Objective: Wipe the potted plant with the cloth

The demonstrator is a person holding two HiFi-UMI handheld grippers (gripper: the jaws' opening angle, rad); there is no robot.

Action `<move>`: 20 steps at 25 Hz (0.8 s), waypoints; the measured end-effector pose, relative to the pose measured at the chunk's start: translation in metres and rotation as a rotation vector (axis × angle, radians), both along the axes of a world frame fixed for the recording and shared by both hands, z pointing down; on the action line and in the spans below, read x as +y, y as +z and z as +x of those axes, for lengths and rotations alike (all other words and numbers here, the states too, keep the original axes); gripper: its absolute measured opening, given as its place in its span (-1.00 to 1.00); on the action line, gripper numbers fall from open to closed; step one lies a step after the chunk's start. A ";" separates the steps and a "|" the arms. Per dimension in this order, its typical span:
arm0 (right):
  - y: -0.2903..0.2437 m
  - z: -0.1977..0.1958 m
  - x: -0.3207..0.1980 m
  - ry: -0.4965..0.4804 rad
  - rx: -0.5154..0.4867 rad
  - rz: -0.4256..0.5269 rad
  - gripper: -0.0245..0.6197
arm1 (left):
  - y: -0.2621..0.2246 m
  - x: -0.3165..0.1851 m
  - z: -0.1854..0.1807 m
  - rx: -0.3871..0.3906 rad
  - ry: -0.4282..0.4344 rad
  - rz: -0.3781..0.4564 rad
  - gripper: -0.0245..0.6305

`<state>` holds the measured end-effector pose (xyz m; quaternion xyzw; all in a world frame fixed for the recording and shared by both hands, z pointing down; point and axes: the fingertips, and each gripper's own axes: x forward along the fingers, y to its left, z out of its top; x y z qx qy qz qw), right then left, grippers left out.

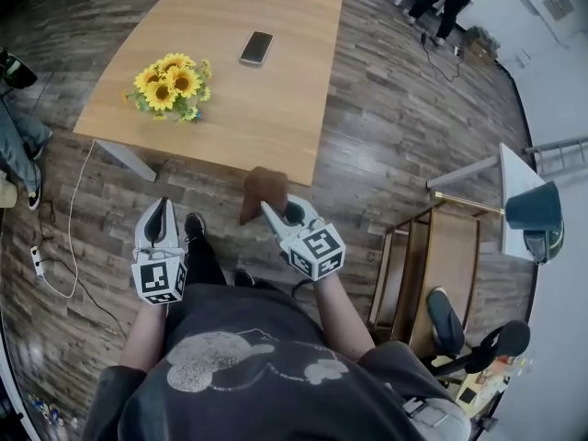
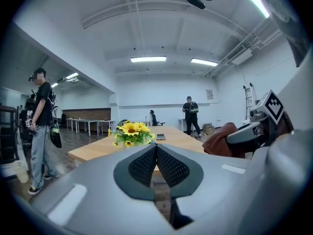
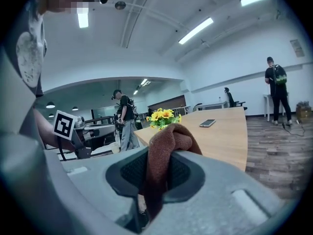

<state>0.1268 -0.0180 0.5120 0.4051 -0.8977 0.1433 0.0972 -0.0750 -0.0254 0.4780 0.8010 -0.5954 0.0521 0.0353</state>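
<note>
One cloth (image 1: 262, 188) is hanging clenched in the jaws of my right gripper (image 1: 274, 211); my left gripper (image 1: 162, 211) is pressing its jaws together, empty. The potted plant (image 1: 170, 87) is sitting well ahead of both on the counter (image 1: 276, 108).

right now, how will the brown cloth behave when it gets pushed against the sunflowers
Probably floppy: the cloth bunches in a soft fold above the right tool and hangs limp below. Likely light, as one pinch carries it all. Its coarse weave should drag over the sunflowers rather than slide.
</note>
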 end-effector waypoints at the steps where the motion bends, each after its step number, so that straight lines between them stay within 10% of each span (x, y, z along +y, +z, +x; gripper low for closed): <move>1: 0.004 0.002 0.008 0.006 -0.003 -0.012 -0.75 | 0.000 0.006 0.003 -0.003 0.006 -0.008 -0.87; 20: 0.037 0.013 0.102 0.125 -0.005 -0.124 -0.75 | 0.017 0.110 0.002 0.025 0.052 -0.104 -0.87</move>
